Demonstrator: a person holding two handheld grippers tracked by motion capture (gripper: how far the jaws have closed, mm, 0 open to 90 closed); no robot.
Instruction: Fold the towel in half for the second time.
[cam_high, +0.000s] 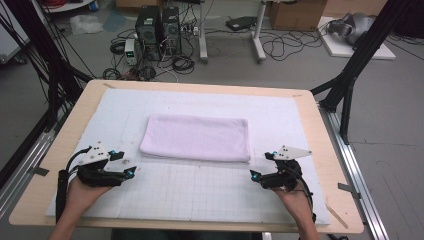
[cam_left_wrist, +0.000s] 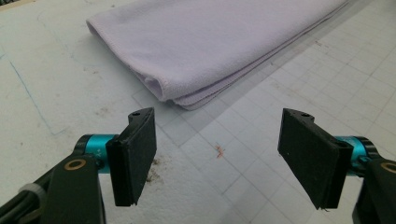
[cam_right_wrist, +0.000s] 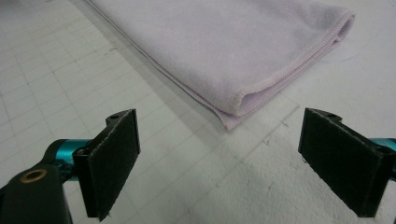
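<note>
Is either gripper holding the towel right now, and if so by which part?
Nothing is held: left gripper and right gripper are open, short of the towel.

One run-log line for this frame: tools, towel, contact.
left tool: open, empty | right tool: open, empty | towel: folded, flat on mat, between tools | contact: none, each tool aimed at a near towel corner

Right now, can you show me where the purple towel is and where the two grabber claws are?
towel (cam_high: 196, 138), high view, middle of its folded top.
left gripper (cam_high: 127, 164), high view, between its fingertips.
right gripper (cam_high: 262, 165), high view, between its fingertips.
</note>
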